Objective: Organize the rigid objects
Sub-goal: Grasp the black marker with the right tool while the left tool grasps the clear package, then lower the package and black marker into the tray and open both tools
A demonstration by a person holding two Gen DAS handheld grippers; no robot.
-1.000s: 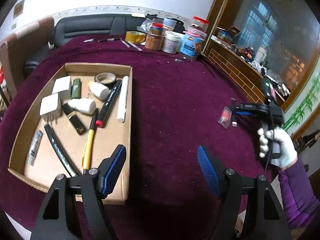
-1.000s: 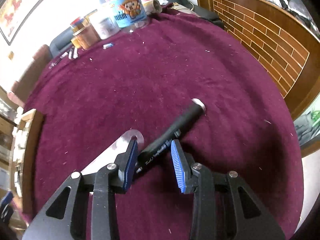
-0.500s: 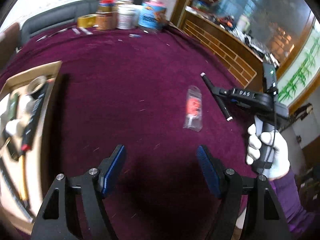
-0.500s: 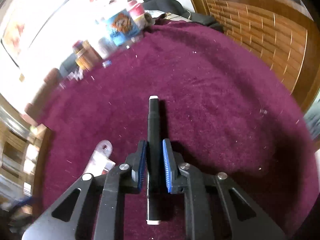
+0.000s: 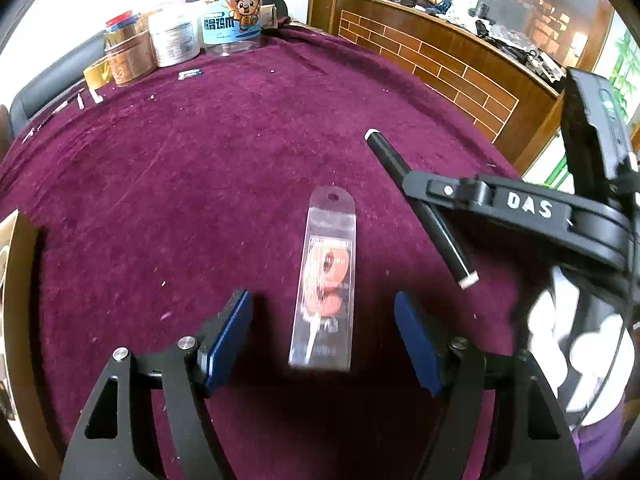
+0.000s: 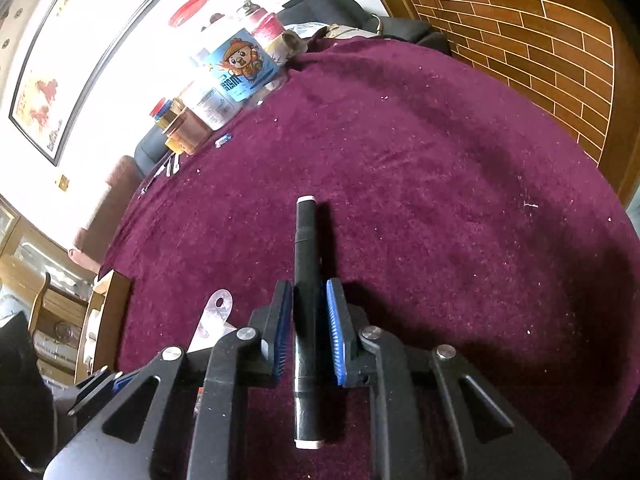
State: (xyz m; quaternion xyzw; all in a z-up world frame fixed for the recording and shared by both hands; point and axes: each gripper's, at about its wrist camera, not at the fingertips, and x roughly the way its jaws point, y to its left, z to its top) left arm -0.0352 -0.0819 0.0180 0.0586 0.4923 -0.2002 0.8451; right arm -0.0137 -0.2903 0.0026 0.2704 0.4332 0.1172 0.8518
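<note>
Maroon tablecloth (image 5: 200, 168) below brick-pattern wall (image 6: 560, 60); left gripper (image 5: 320, 336) fingers apart, right gripper (image 6: 306, 320) fingers clamped on marker (image 6: 306, 248).

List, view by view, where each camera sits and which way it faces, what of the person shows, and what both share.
Left wrist: on the left gripper, facing down at the clear packet; a white-gloved hand shows.
Right wrist: on the right gripper, looking along the black marker it clamps; no hand shows.
Shared: marker, packet, maroon tablecloth, cartoon-label jar.
</note>
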